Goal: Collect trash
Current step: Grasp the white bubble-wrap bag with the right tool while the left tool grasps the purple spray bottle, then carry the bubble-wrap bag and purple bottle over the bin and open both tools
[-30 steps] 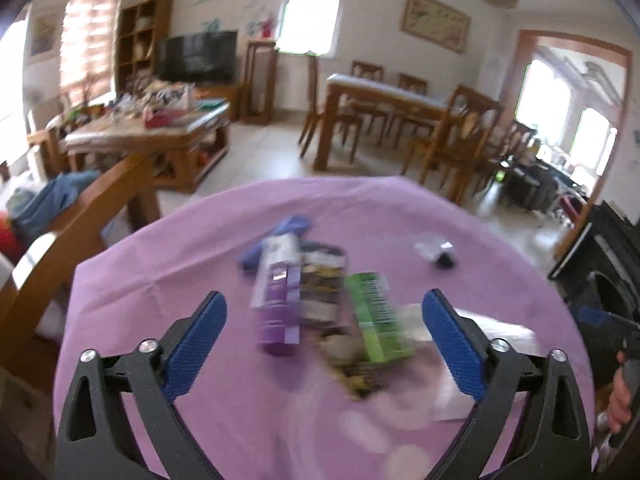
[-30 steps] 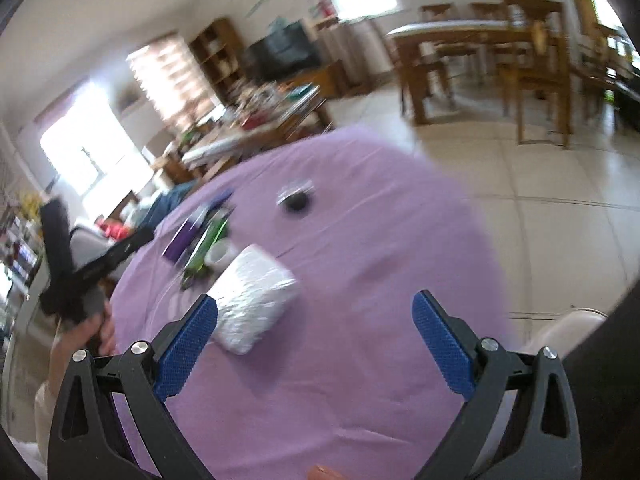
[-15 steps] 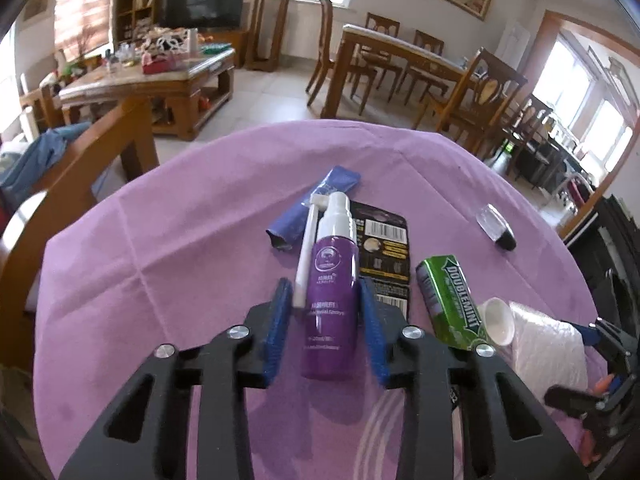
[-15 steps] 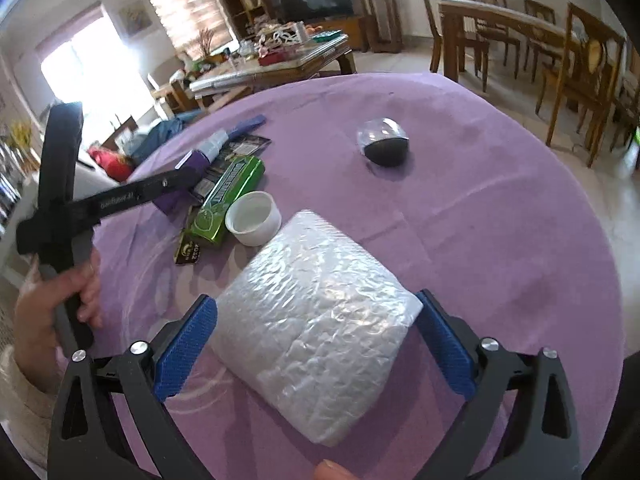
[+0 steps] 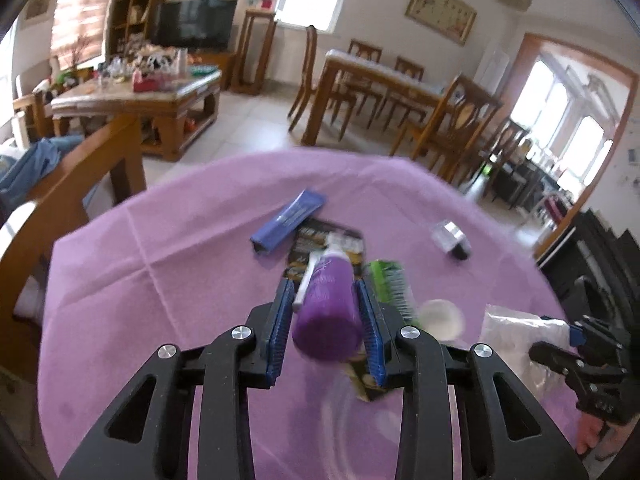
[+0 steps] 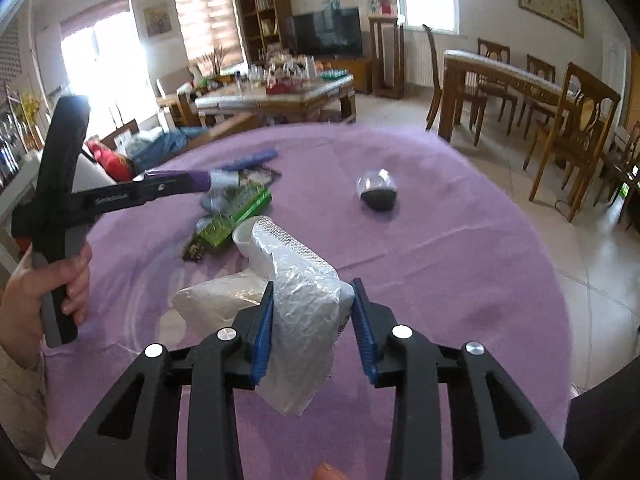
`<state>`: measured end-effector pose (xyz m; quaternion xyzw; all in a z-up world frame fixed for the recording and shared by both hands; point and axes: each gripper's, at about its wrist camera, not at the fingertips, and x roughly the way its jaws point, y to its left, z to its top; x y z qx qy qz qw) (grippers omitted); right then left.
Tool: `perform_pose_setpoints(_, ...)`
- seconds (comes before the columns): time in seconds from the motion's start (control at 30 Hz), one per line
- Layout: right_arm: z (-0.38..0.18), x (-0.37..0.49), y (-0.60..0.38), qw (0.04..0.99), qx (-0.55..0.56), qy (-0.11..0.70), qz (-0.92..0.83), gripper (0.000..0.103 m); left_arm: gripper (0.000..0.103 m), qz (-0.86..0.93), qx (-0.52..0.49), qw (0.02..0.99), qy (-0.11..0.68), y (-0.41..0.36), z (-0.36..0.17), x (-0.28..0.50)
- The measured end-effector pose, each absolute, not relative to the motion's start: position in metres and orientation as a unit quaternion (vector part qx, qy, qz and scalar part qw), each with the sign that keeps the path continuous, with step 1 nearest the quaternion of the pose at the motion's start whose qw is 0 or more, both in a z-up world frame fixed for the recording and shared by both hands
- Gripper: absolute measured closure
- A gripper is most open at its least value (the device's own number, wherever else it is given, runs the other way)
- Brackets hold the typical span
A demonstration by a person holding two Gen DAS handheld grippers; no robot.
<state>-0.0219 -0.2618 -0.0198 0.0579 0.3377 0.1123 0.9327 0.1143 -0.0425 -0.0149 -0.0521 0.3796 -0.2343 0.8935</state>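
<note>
Between the left tongs [image 5: 326, 322] a purple bottle [image 5: 328, 316] sits clamped; right tongs [image 6: 312, 326], just closing, pinch the bubble-wrap [image 6: 304, 312]. Lift both straight, grips firm.

A round surface under a purple cloth [image 5: 160, 264] fills the lower frame. Behind it, a cluttered wooden coffee table [image 5: 160, 92] stands upper left, a black television [image 5: 196, 24] beyond it, and a wooden dining table with chairs [image 5: 384, 80] upper centre.

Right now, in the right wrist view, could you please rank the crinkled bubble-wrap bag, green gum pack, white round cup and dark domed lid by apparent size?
1. Crinkled bubble-wrap bag, nearest the camera.
2. Green gum pack.
3. Dark domed lid and white round cup: unsure, the cup is partly hidden.
</note>
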Motion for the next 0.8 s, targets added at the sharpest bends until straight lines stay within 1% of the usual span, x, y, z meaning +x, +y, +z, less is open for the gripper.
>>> perform_pose_setpoints(0.07, -0.009, -0.032, -0.273, 0.939, 0.068, 0.317, 0.112, 0.068, 0.071, -0.241, -0.052, 0.897, 0.366, -0.047, -0.002, 0.100)
perform_pose_setpoints(0.13, -0.001, -0.038, -0.284, 0.942, 0.077, 0.305, 0.112, 0.068, 0.078, -0.246, -0.046, 0.900, 0.358, -0.048, 0.006, 0.092)
perform_pose_setpoints(0.3, 0.012, -0.055, -0.313, 0.948, 0.101, 0.281, 0.107, 0.068, 0.077, -0.240, -0.026, 0.903, 0.354, -0.062, 0.013, 0.079)
perform_pose_setpoints(0.5, 0.012, -0.071, -0.349, 0.953, 0.118, 0.266, 0.089, 0.068, 0.078, -0.251, -0.034, 0.904, 0.343, -0.072, 0.022, 0.068)
perform_pose_setpoints(0.63, 0.018, -0.084, -0.380, 0.957, 0.140, 0.245, 0.071, 0.068, 0.077, -0.278, -0.019, 0.904, 0.323, -0.103, 0.043, 0.052)
perform_pose_setpoints(0.8, 0.028, -0.108, -0.427, 0.963, 0.177, 0.203, 0.032, 0.068, 0.077, -0.342, -0.009, 0.891, 0.298, -0.167, 0.070, 0.028)
